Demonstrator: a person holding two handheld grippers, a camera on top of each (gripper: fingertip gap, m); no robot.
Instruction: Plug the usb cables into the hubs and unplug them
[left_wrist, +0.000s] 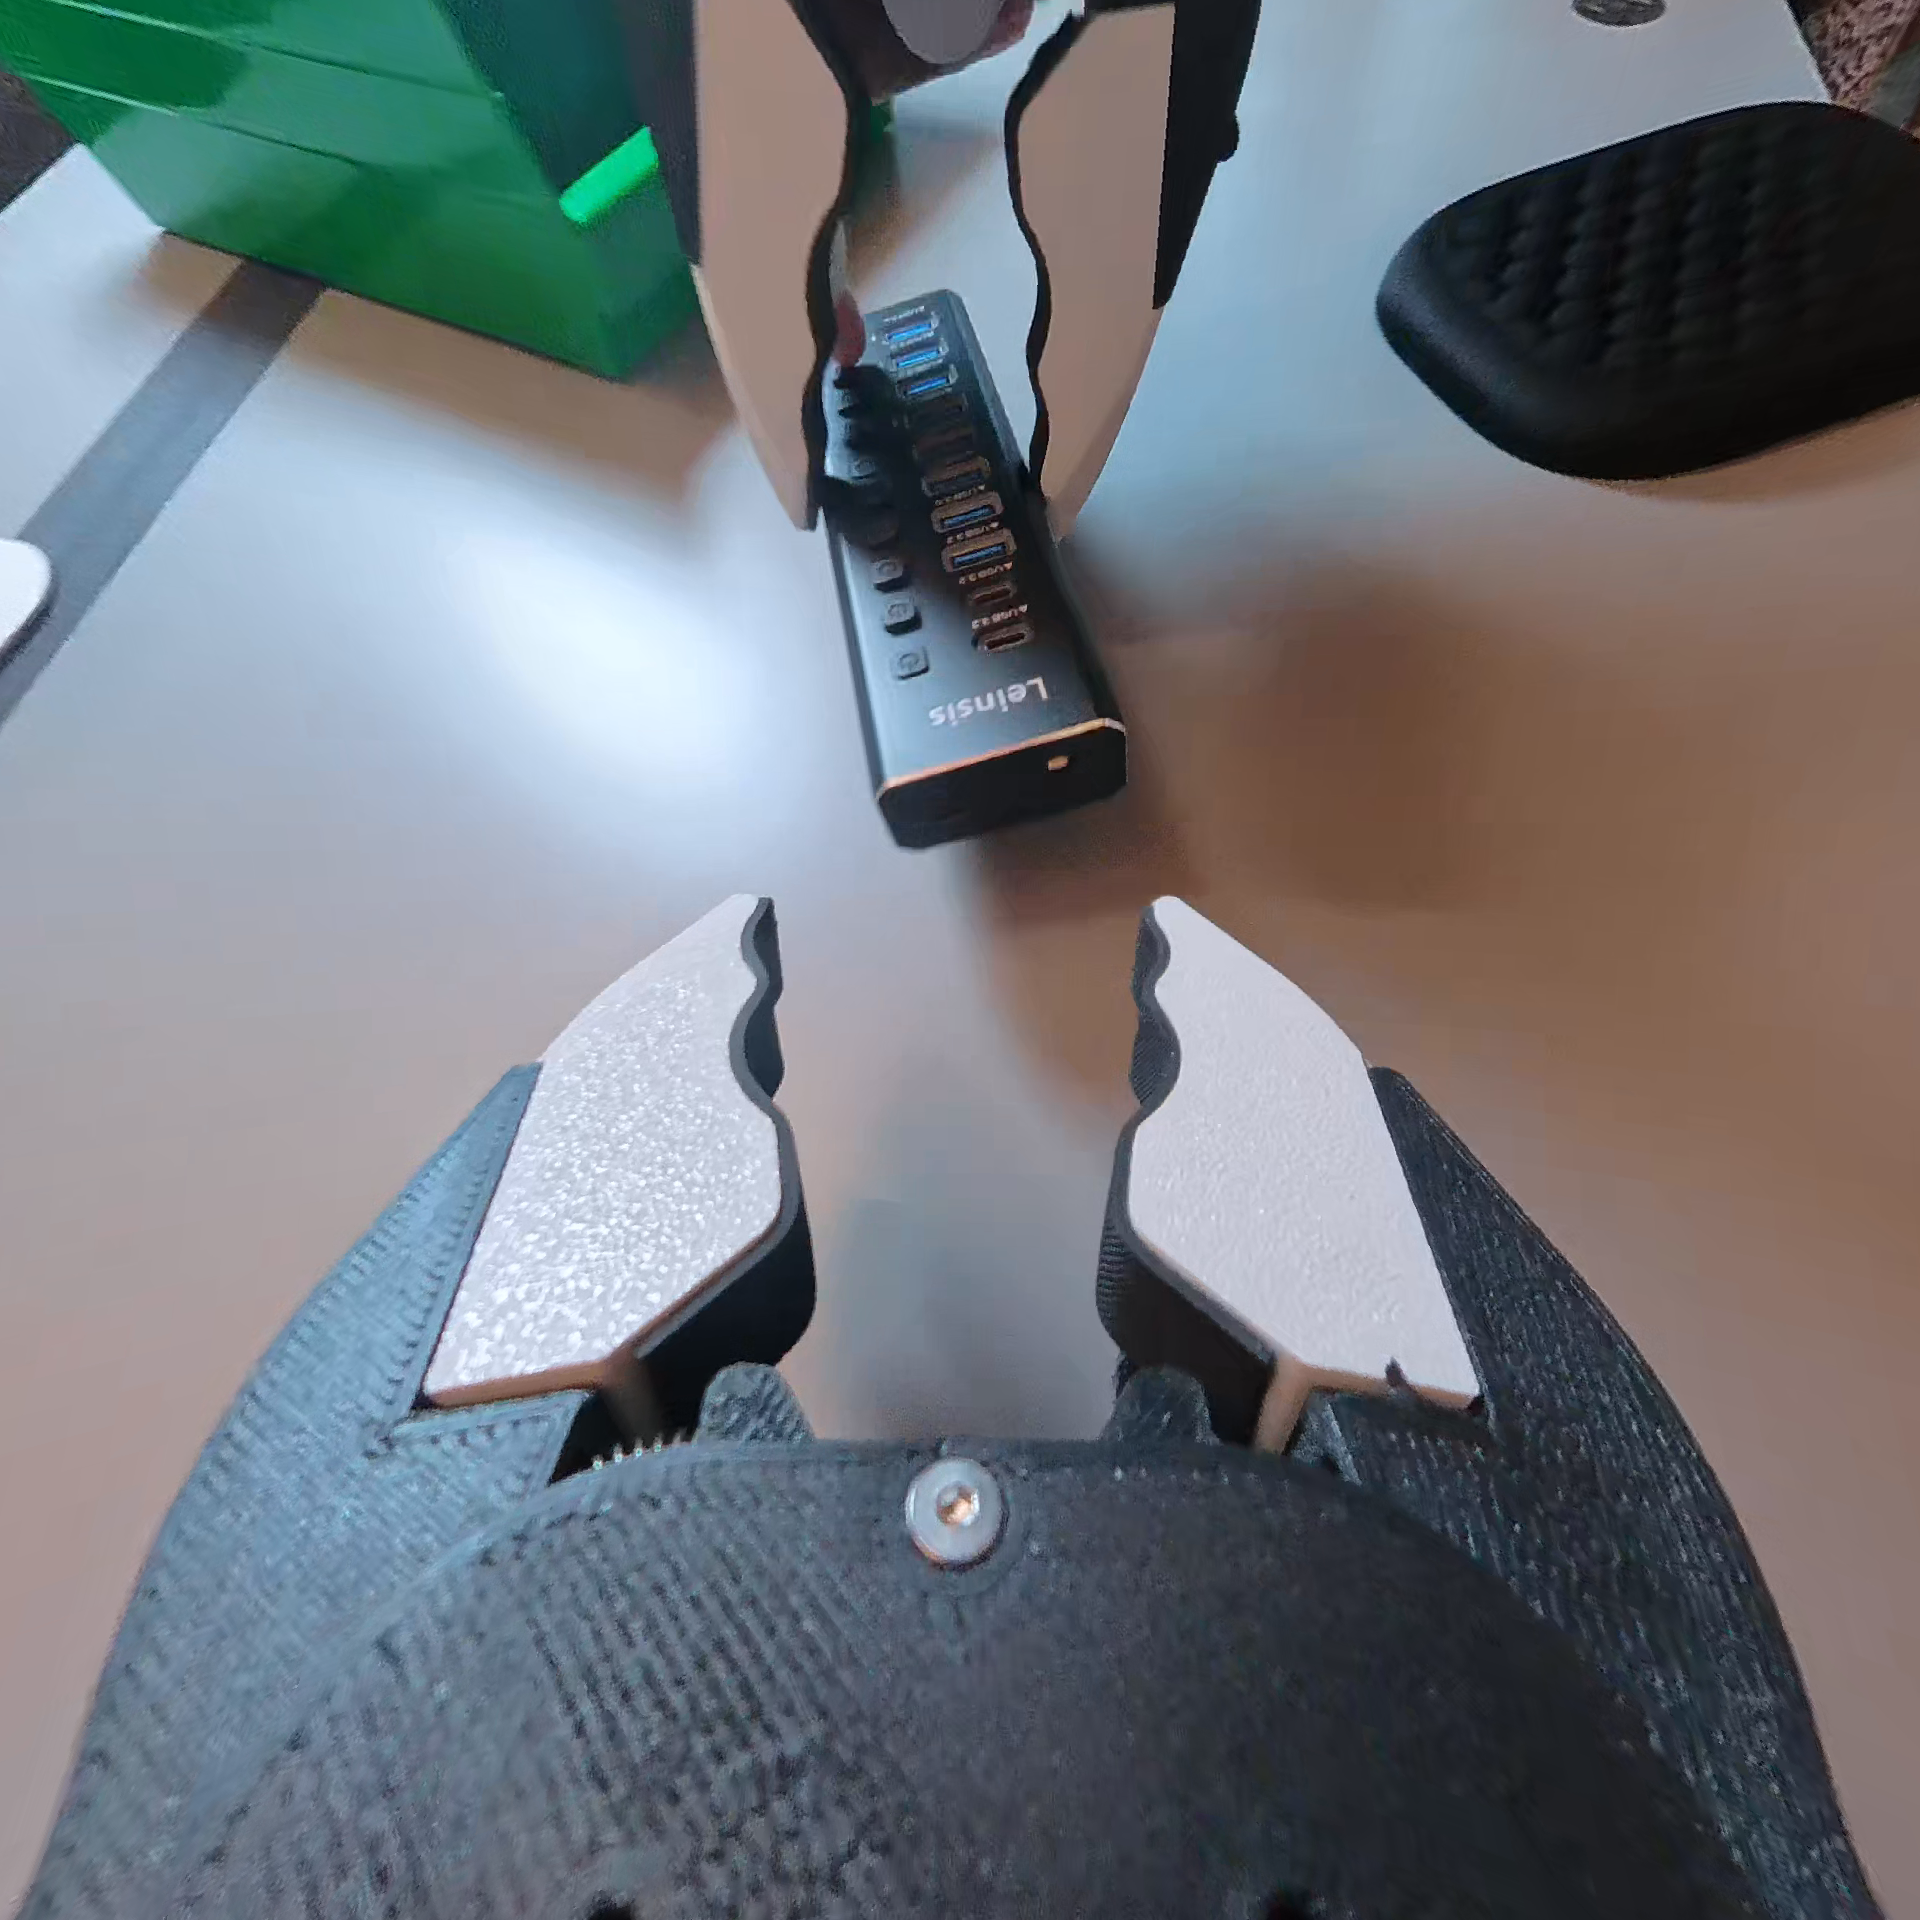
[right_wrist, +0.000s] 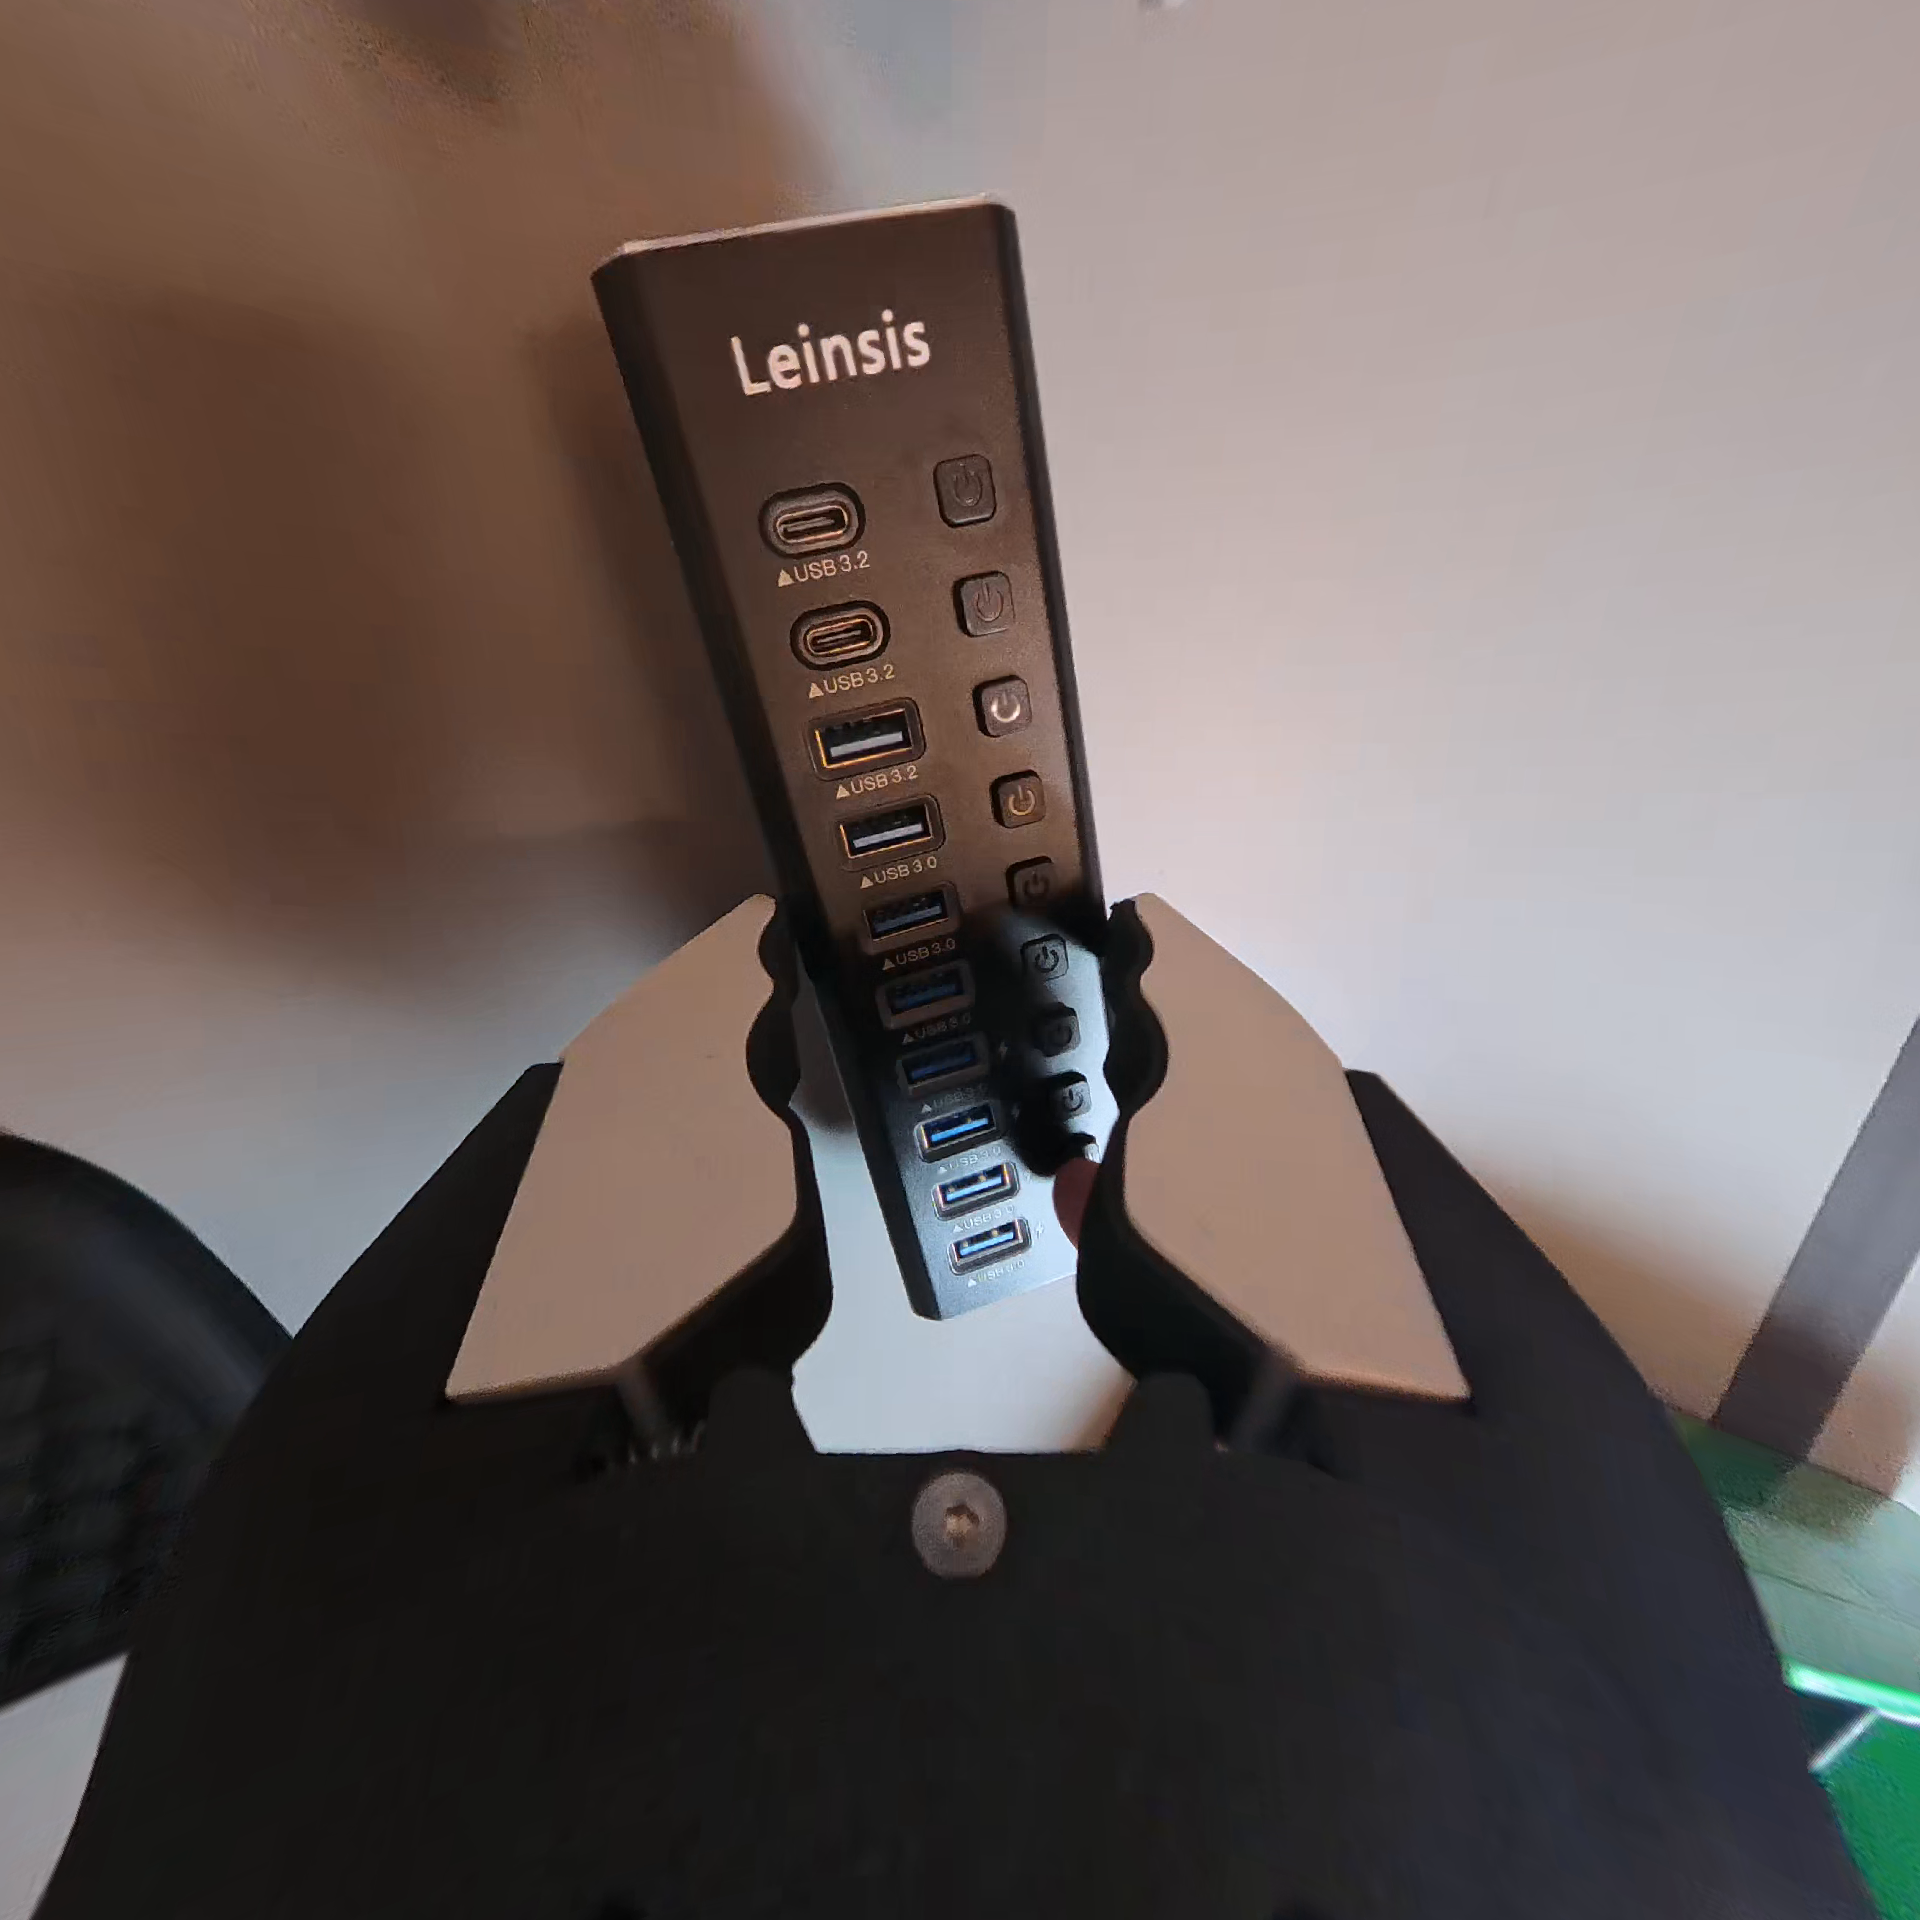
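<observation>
1. The long black metal-cased USB hub (left_wrist: 961, 582) lies flat on the pale grey table (left_wrist: 416, 675), ports facing up. It looks rigid, smooth-sided and fairly light, so I judge it would slide under a push. The long side edges seem the best place to hold it.
2. The right hand-held gripper (right_wrist: 945, 914) straddles the hub's blue-port end. Its jaws are partly closed, each fingertip at a side edge. Whether they actually clamp it, I cannot tell.
3. The left hand-held gripper (left_wrist: 956, 914) hangs wide open and empty, near the hub's plain end but not touching.
4. No cable is visible. A green box (left_wrist: 364, 177) and a black mesh pad (left_wrist: 1662, 301) sit beyond.
</observation>
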